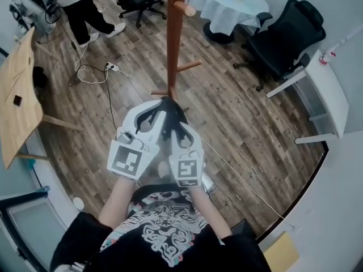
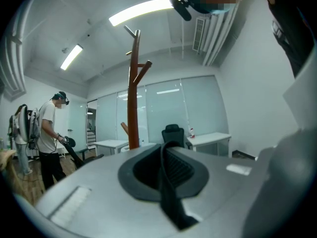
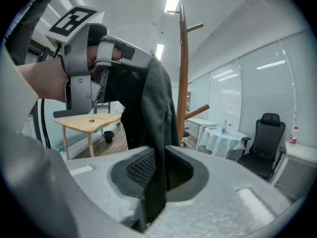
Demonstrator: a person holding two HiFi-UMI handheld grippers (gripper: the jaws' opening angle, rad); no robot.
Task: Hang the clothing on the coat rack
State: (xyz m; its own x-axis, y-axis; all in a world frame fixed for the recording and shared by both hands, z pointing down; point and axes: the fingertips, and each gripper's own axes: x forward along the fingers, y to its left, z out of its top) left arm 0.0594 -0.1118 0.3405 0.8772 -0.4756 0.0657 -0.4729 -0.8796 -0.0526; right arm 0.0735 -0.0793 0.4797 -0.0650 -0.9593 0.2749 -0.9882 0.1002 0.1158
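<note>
A black garment hangs between my two grippers, just in front of the brown wooden coat rack. My left gripper is shut on a thin black edge of the cloth. Close beside it, my right gripper is shut on a fold of the same garment. In the right gripper view the cloth drapes down from the left gripper into the right gripper's jaws. The rack's pole with its pegs stands behind the cloth. The rack also rises ahead in the left gripper view.
A black office chair and a white desk stand to the right. A round table with a white cloth is behind the rack. A wooden table is at the left, with cables on the floor and a person beyond.
</note>
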